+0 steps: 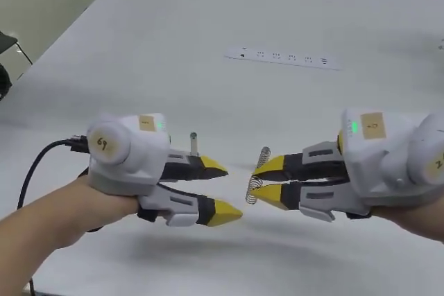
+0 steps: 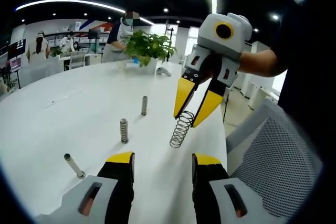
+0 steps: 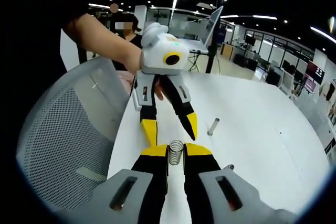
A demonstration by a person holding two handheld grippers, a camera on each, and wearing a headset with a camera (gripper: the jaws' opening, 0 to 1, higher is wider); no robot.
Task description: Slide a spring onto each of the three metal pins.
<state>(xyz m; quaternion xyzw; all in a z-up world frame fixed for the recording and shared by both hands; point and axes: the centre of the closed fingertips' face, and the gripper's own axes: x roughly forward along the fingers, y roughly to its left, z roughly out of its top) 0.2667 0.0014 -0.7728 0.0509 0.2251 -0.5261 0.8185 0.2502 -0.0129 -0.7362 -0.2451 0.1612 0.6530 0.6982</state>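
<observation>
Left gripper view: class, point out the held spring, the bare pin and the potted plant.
held spring [image 2: 181,128], left gripper view, middle coils
bare pin [image 2: 74,166], left gripper view, mid-shaft
potted plant [image 2: 148,47], left gripper view, leaves

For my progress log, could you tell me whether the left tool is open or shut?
Open: the left tool shows jaws apart, nothing between them; the right tool grips the spring.

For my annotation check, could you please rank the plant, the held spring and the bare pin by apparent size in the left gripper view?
1. plant
2. spring, in the right gripper's jaws
3. bare pin
Distances differ, so true sizes stay unsure.
</observation>
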